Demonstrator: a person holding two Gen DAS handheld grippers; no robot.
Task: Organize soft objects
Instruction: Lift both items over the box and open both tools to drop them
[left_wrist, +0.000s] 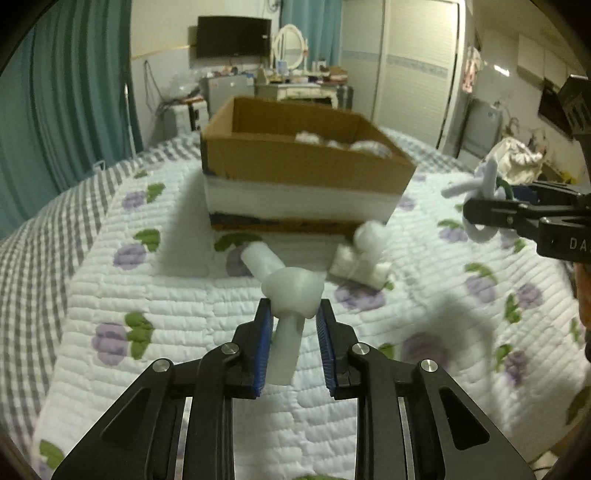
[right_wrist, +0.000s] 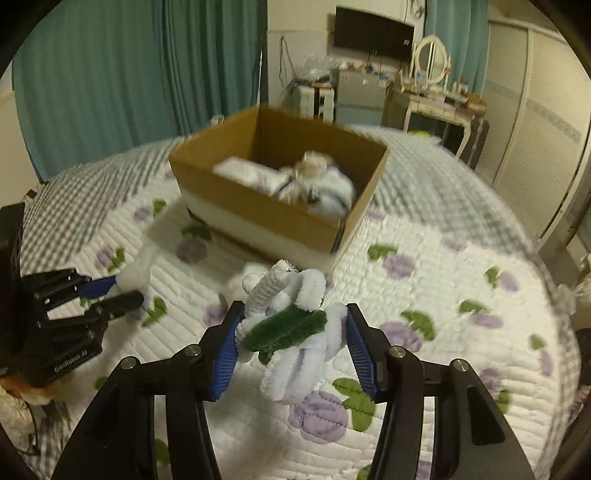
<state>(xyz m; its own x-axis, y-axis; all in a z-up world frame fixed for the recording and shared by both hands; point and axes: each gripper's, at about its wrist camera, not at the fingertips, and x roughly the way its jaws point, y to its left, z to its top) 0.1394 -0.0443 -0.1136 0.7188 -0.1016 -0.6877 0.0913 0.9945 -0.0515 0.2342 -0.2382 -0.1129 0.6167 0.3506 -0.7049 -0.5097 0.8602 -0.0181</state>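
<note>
Left gripper (left_wrist: 291, 317): jaws drawn in narrow, blue pads clamped on the knot of a white knotted foam tube (left_wrist: 286, 291); one tube end juts toward 11 o'clock, the other hangs down between the fingers, clear of the quilt.
Right gripper (right_wrist: 291, 330): jaws part-way in, pads pressing both sides of a pipe-cleaner bundle (right_wrist: 291, 325), white fuzzy loops with one dark green stem across the middle; it is also seen at 3 o'clock in the left wrist view.
Cardboard box (right_wrist: 258, 218): open-topped, standing on the quilt at 12 o'clock from both grippers; a white band runs along its lower side.
Box contents: white soft items (right_wrist: 314, 184) piled toward the right-hand corner; blurred, so their kinds cannot be told.
Loose item: a white tied bundle (left_wrist: 360, 264) lies on the quilt just before the box's near edge, at 1 o'clock from the left gripper, apart from it.
Quilt (left_wrist: 424, 387): white, stitched, printed with purple flowers and green leaves; grey check border at 9 o'clock.
Background: teal curtains (right_wrist: 110, 74) at 10 o'clock, wall television (right_wrist: 373, 35) and dressing table with oval mirror (right_wrist: 430, 59) at 12 to 1 o'clock.
</note>
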